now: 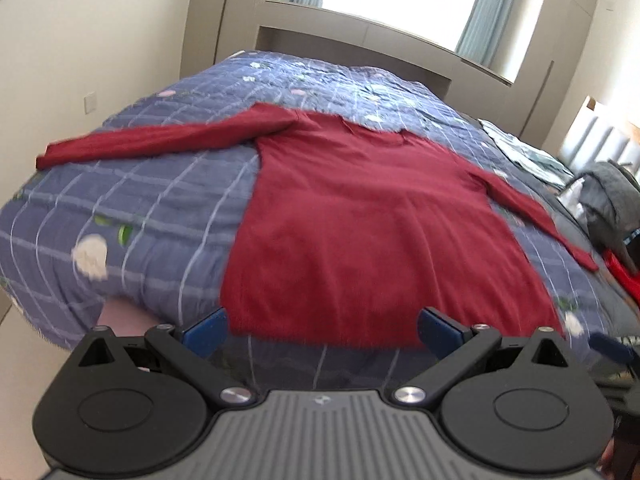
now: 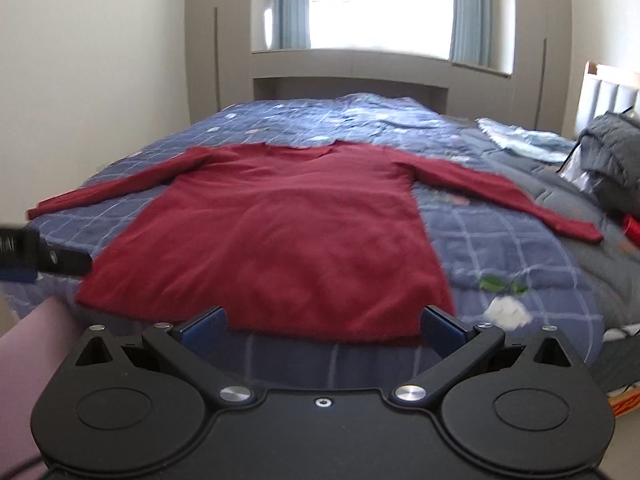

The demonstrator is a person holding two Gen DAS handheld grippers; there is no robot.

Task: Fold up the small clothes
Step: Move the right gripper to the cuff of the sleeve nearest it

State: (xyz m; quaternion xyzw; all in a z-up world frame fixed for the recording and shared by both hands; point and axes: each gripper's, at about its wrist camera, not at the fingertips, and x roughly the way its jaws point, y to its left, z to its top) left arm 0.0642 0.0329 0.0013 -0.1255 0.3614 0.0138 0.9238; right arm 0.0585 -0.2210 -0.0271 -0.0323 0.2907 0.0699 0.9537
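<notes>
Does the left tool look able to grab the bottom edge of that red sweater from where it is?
Probably yes. The left tool is open and faces the sweater's bottom edge, which lies flat on the blue quilt. Nothing lies between them.

One red sweater (image 1: 360,220) (two sleeves), one bed (image 1: 140,200), two grippers
</notes>
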